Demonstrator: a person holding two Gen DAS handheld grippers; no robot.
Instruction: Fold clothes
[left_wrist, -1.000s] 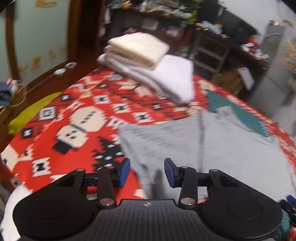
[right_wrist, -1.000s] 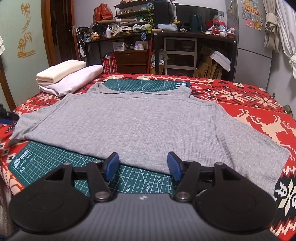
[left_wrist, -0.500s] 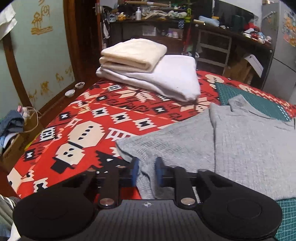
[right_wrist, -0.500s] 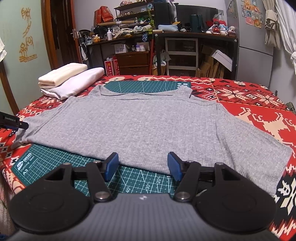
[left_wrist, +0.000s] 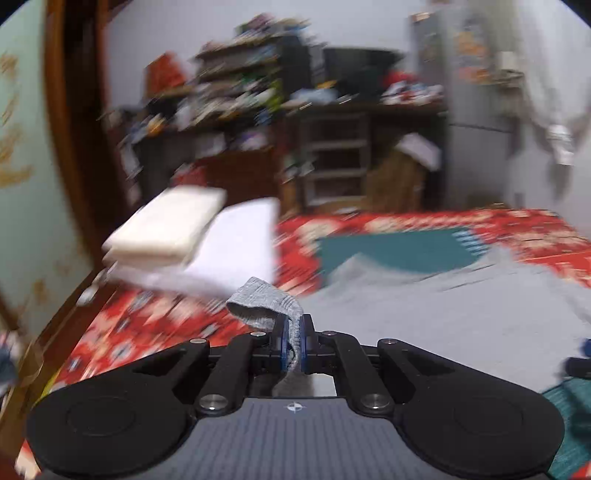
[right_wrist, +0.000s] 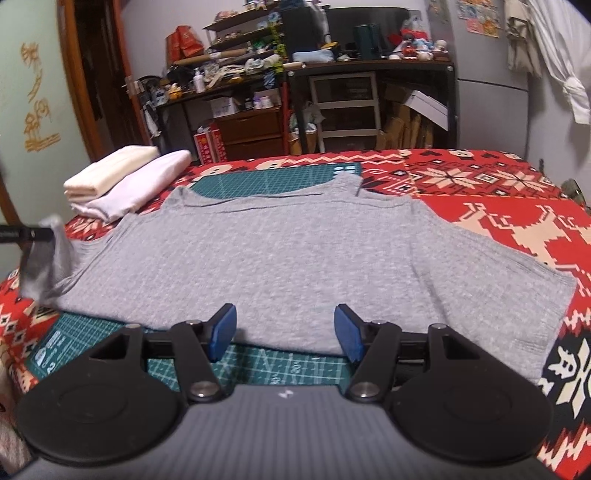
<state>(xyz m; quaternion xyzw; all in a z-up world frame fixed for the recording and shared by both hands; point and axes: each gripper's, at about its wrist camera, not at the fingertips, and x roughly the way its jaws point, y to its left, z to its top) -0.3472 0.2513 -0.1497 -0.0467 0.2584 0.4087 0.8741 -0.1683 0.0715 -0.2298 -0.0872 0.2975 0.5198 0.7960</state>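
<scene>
A grey ribbed T-shirt lies spread flat on a green cutting mat over a red patterned cloth. My left gripper is shut on the end of the shirt's left sleeve, which bunches up above the blue pads. In the right wrist view that sleeve hangs lifted at the far left edge under the left gripper's black tip. My right gripper stands open just above the shirt's near hem, with nothing between its fingers.
Two folded garments, cream on white, are stacked at the back left of the bed. The red patterned cloth extends to the right. Cluttered shelves, drawers and boxes stand behind the bed. A wooden door frame is at the left.
The left gripper's jaws closed on the sleeve end and lifted it up off the bed, swinging toward the shirt's body. The right gripper stayed open in place.
</scene>
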